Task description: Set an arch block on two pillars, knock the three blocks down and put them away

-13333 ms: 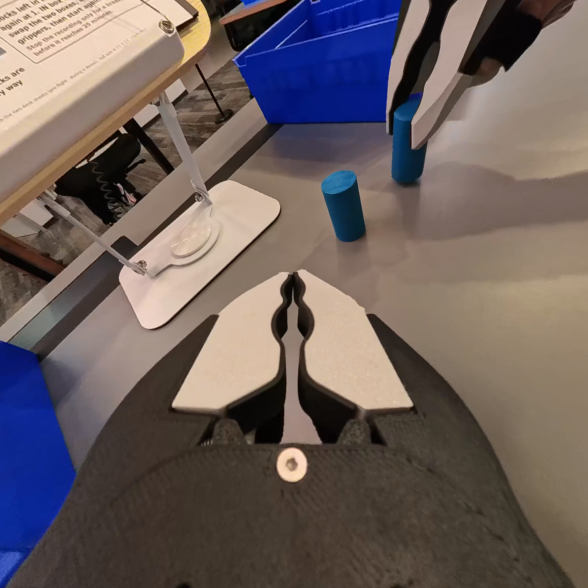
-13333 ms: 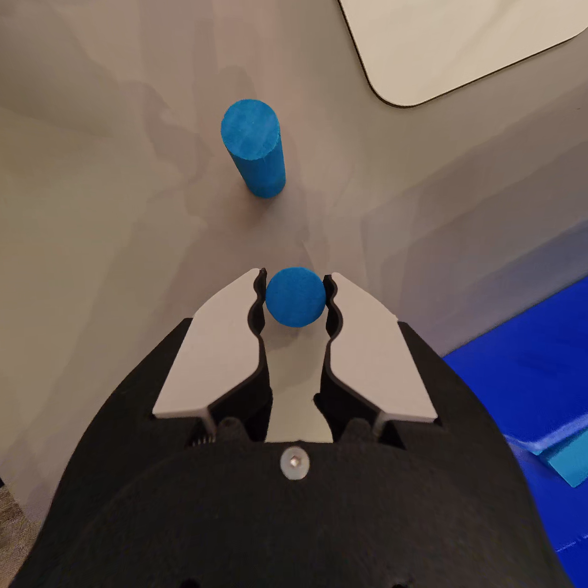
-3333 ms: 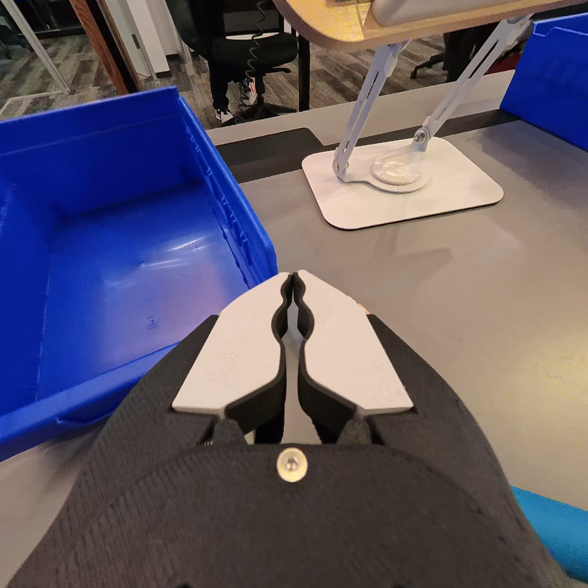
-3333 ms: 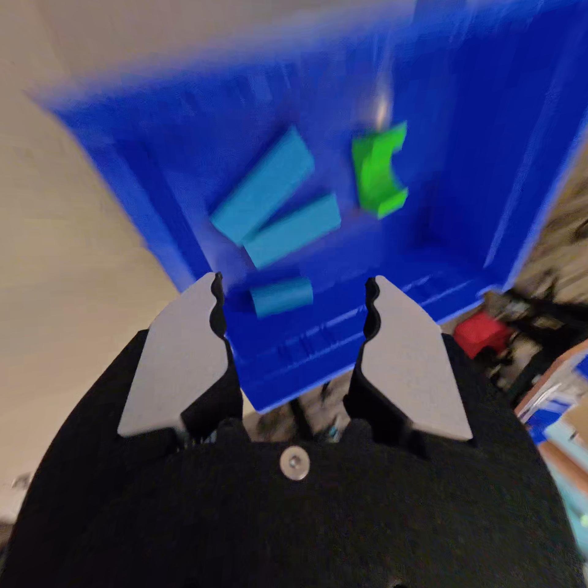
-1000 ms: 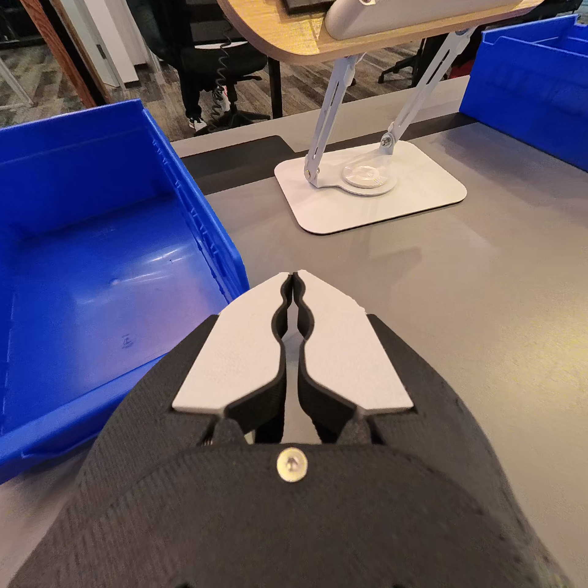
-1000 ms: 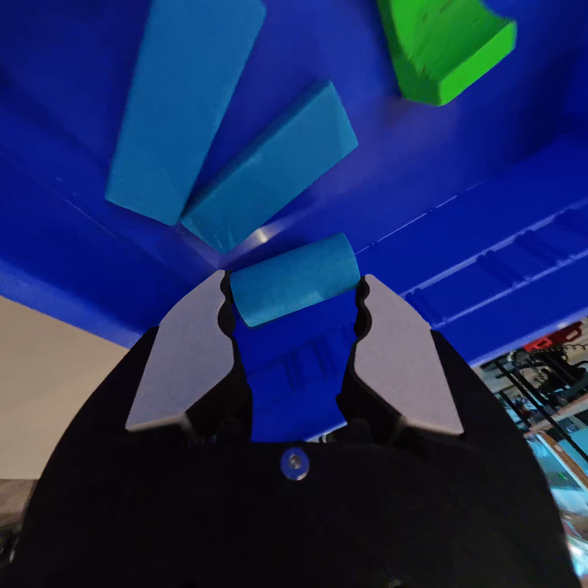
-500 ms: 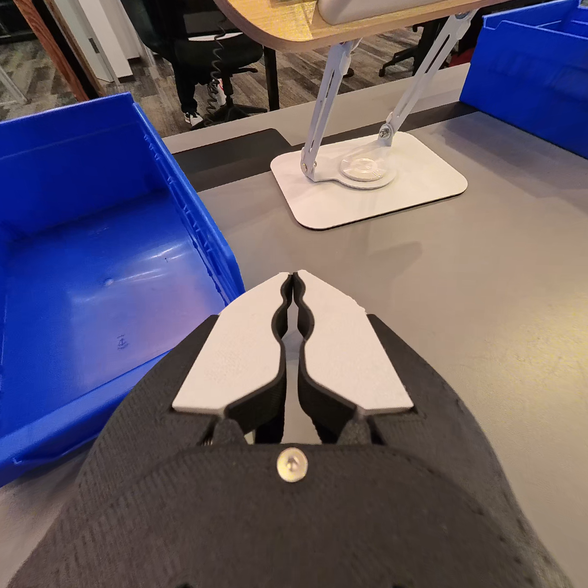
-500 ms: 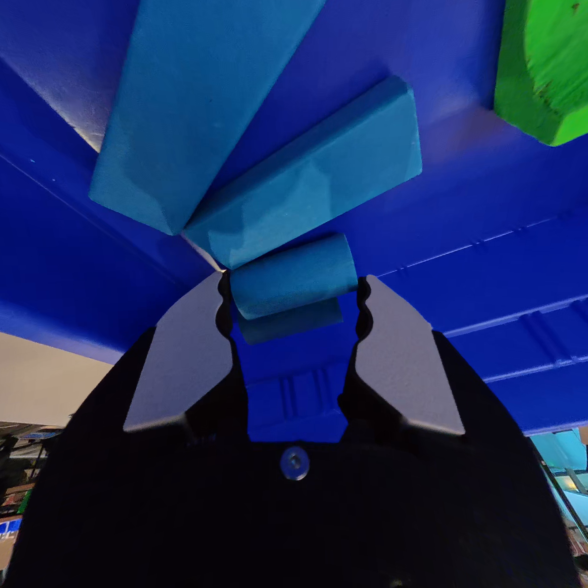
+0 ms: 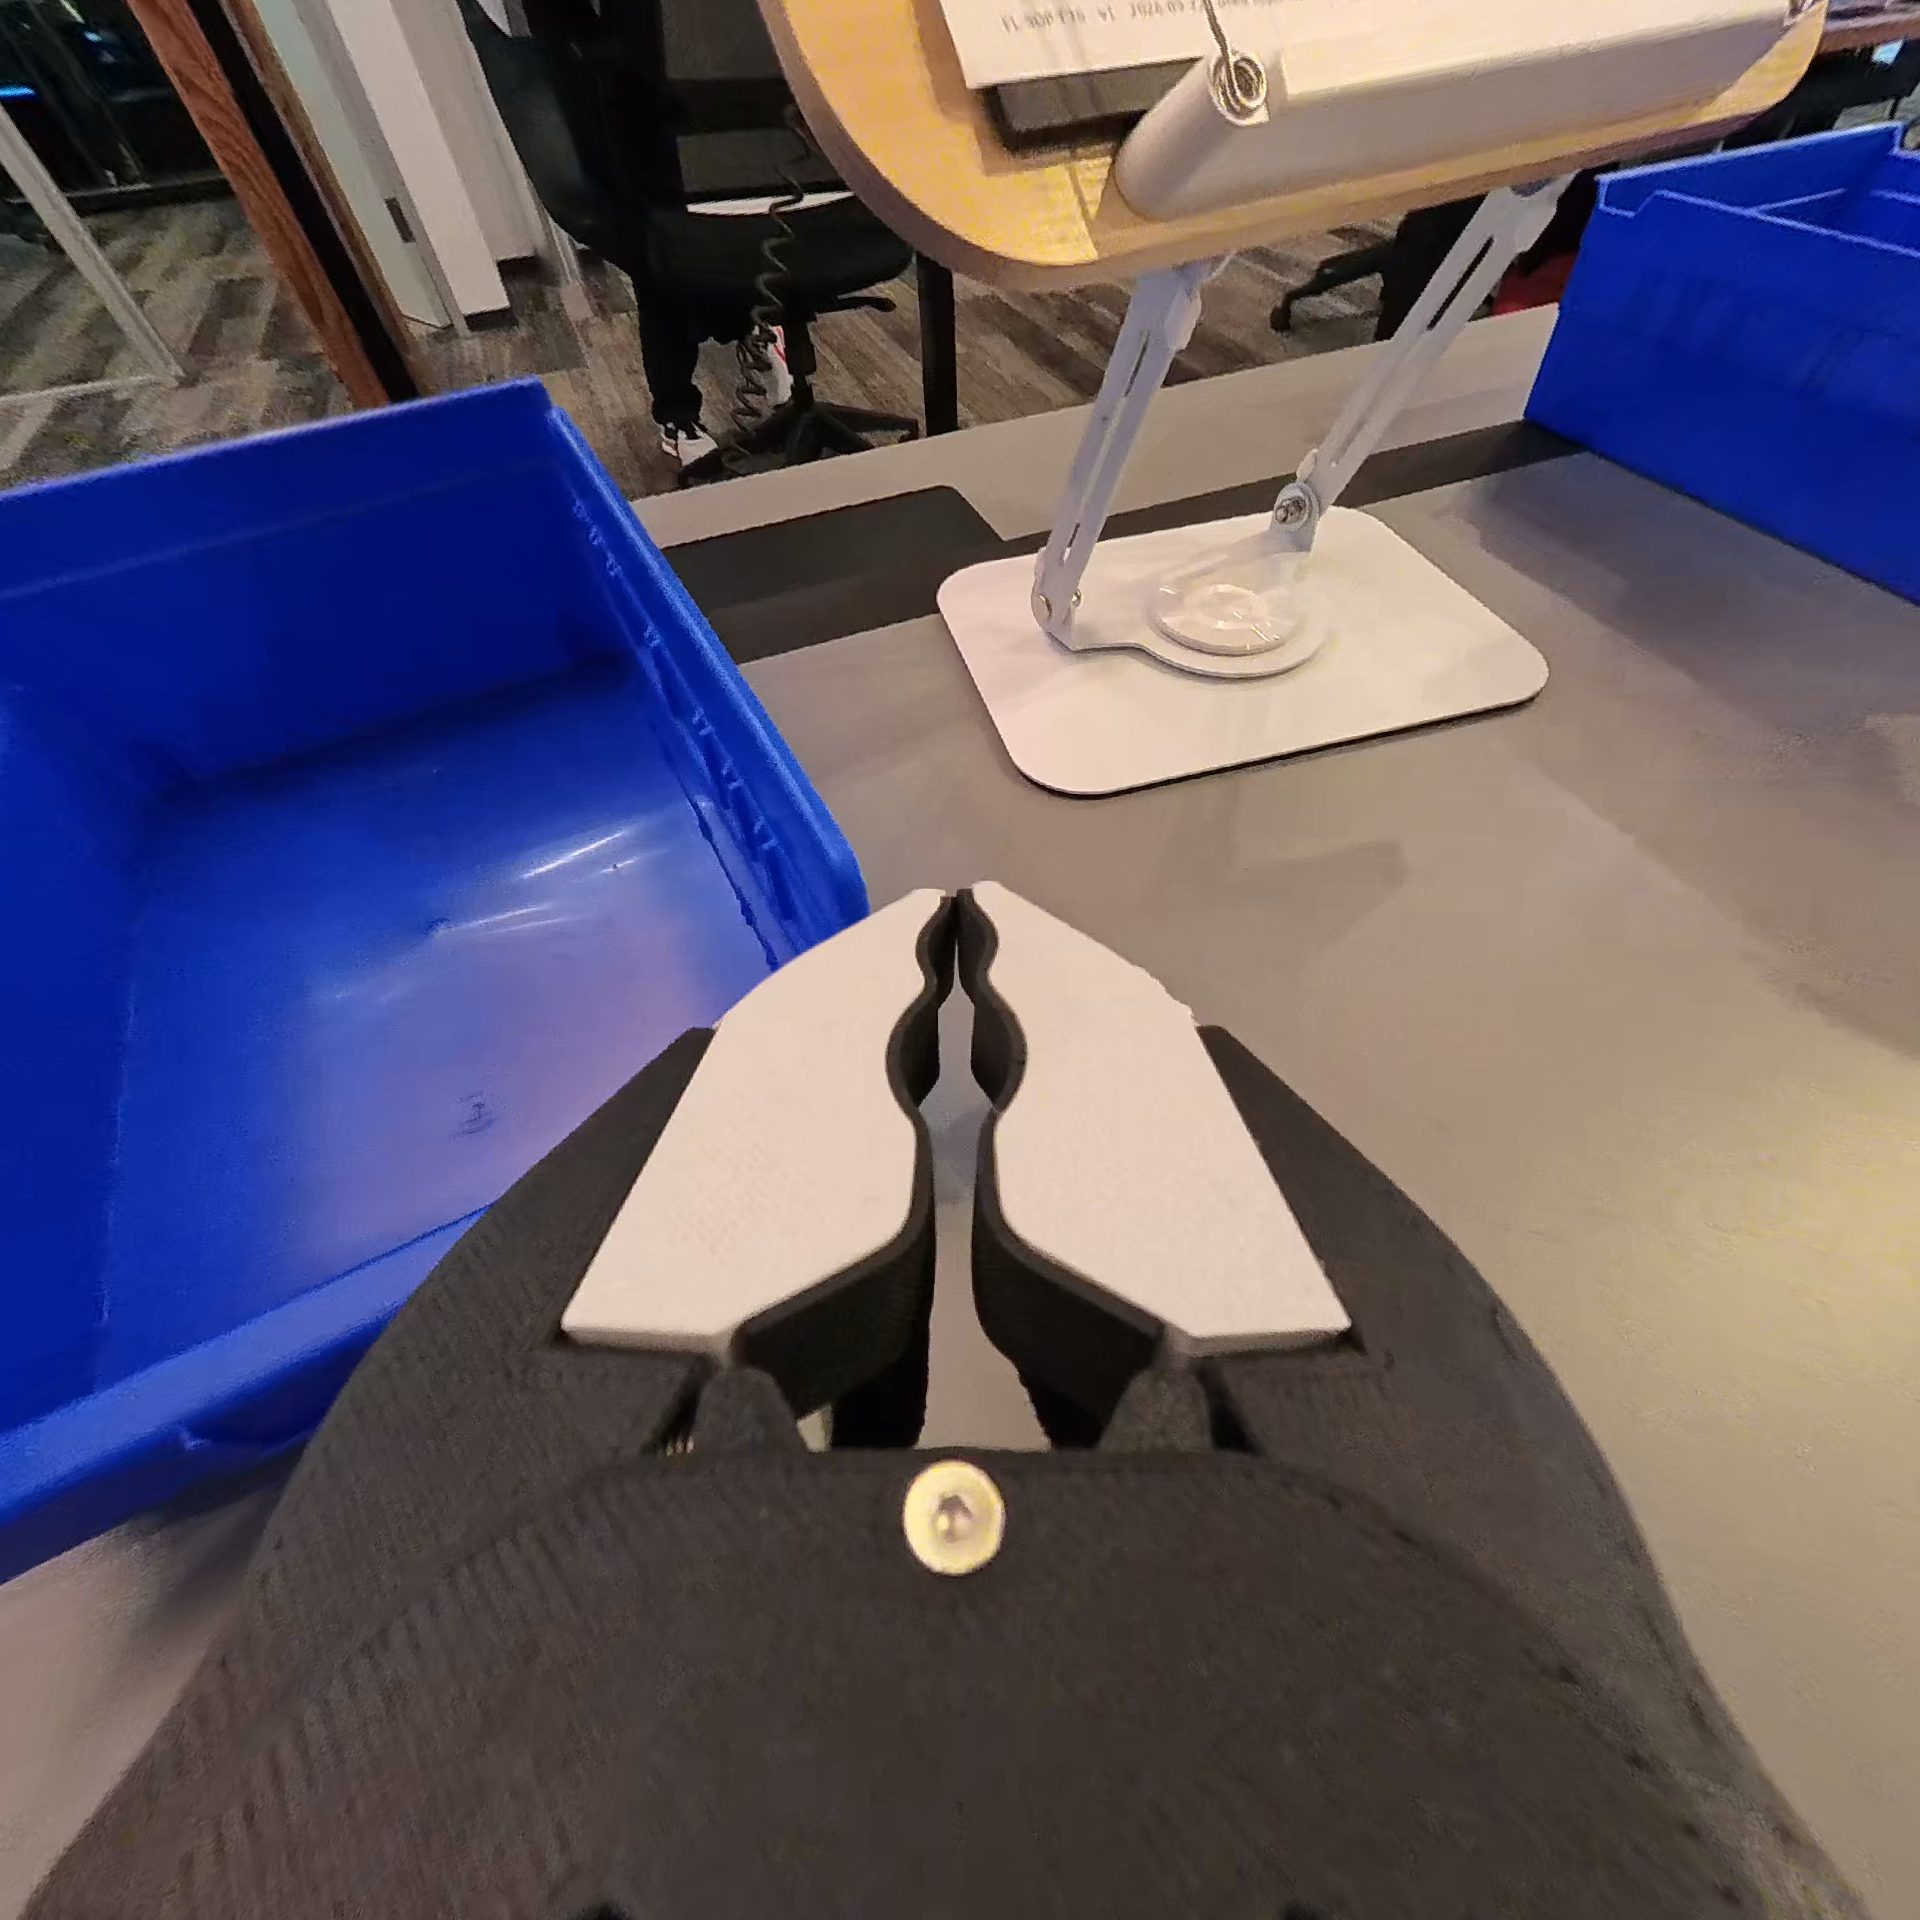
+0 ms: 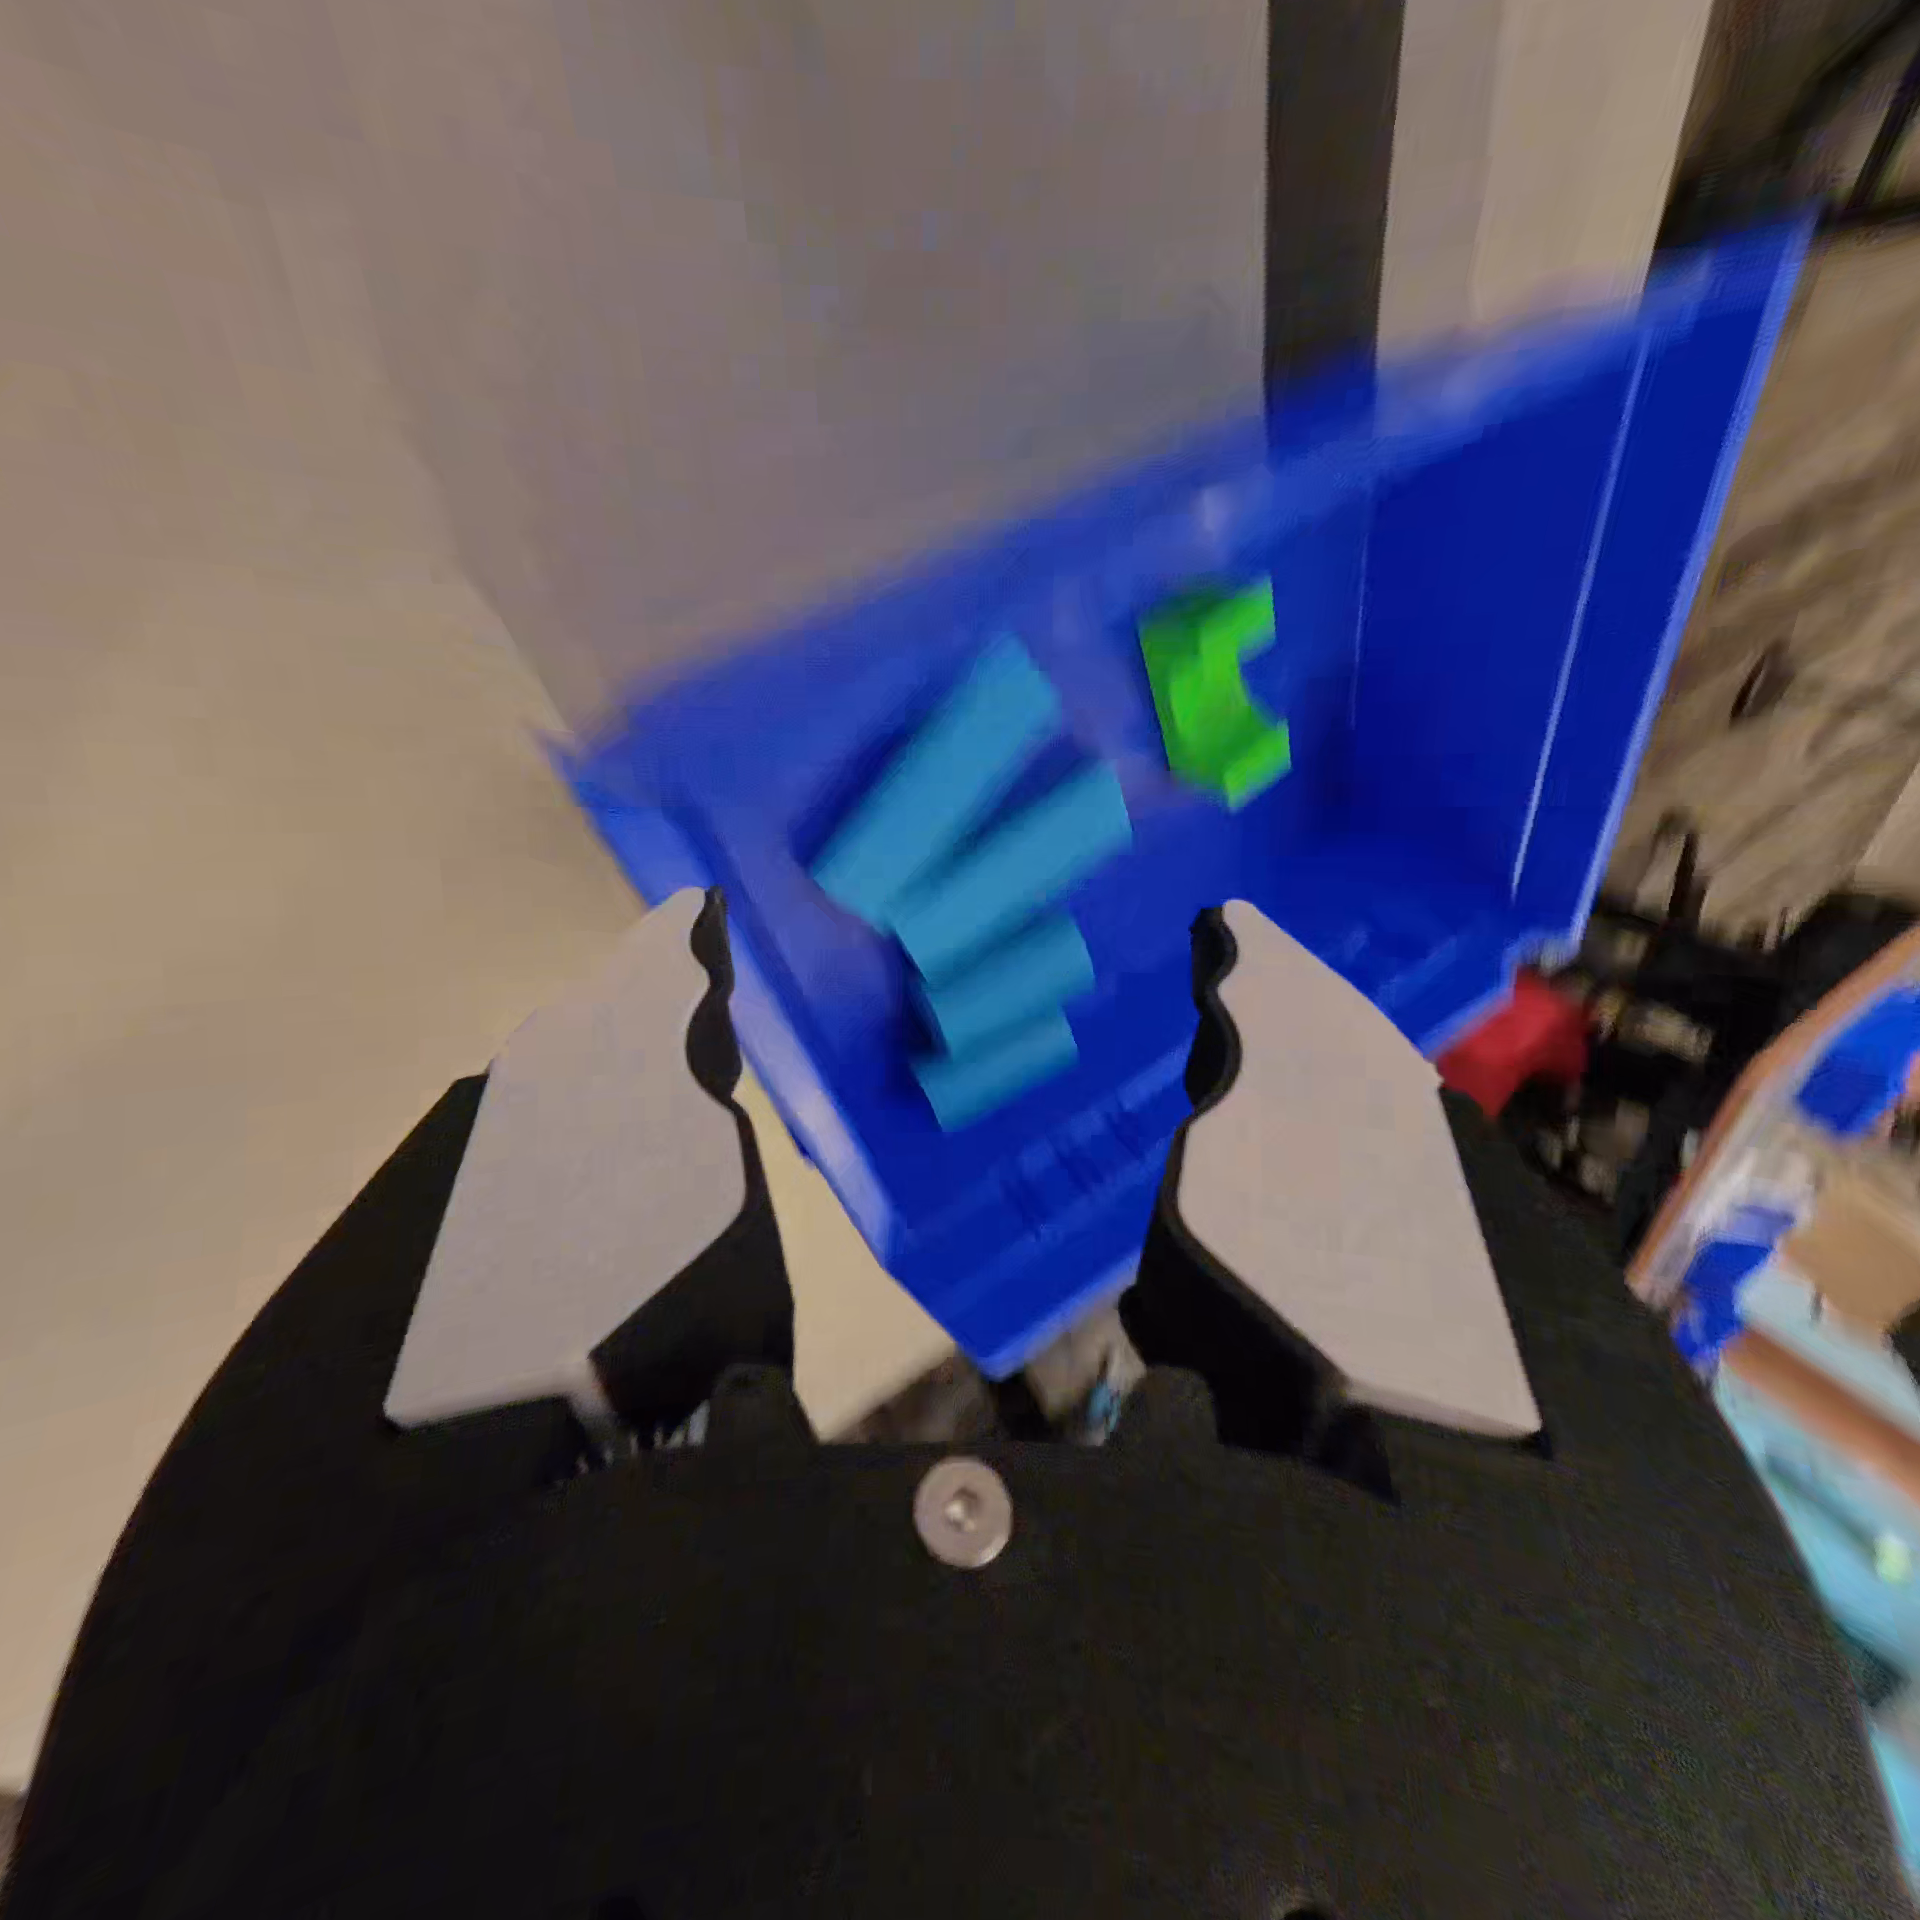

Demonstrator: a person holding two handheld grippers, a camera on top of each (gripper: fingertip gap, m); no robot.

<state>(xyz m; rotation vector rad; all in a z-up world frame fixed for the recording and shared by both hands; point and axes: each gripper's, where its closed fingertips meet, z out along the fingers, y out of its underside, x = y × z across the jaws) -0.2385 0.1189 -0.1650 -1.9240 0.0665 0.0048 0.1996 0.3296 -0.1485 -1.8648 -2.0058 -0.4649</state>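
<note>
Right tongs (image 10: 961,914) gaping, holding nothing, above blue plastic bin (image 10: 1455,665). Inside it: green arch (image 10: 1216,686), several teal blocks (image 10: 956,790) side by side; view blurred. Left tongs (image 9: 956,904) closed, holding nothing, over matte grey bench (image 9: 1455,1039) beside glossy left bin (image 9: 312,935).

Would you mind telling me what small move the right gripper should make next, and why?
Probably just draw the right gripper back clear of the blue bin and bring it to rest. Its jaws stand wide open with nothing between them, and the light blue blocks and the green arch block lie inside the bin. The left gripper is shut and empty over the grey table.
</note>
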